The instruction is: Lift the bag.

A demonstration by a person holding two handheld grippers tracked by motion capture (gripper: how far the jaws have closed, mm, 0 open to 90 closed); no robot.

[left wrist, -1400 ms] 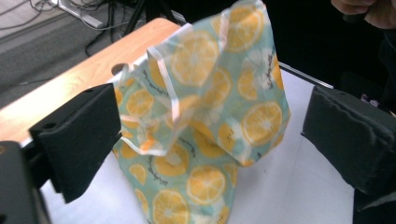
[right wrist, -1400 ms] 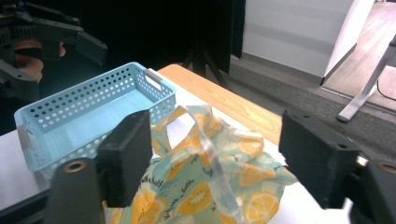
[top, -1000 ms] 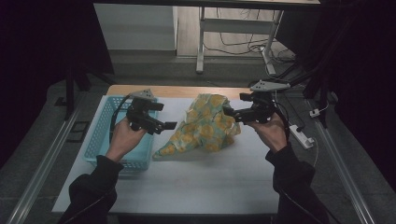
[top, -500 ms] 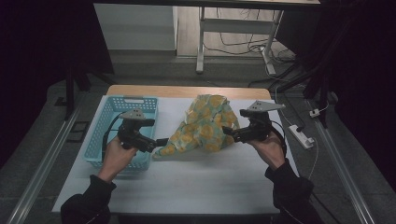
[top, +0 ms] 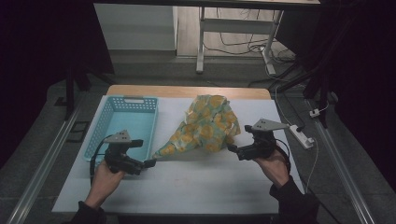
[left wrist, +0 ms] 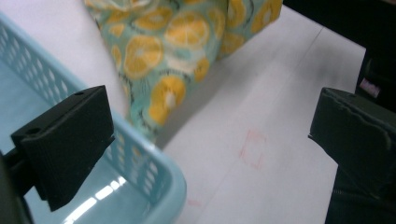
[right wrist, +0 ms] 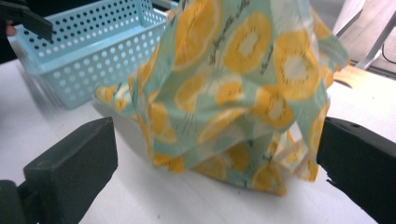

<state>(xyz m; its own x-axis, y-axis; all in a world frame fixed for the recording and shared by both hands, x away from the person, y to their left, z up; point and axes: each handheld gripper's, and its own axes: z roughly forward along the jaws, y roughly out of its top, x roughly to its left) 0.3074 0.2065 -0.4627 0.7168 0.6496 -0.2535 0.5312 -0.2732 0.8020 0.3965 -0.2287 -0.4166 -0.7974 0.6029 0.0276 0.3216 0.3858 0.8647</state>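
My right gripper (top: 232, 149) stands released, jaws having just spread wide with nothing between them. The orange-print cloth (top: 205, 127) lies heaped on the white table (top: 196, 182) directly ahead of it, near edge just beyond the jaw tips. My left gripper (top: 150, 163) is also released; the cloth's narrow corner lies just ahead, the blue basket (top: 126, 122) beside it.
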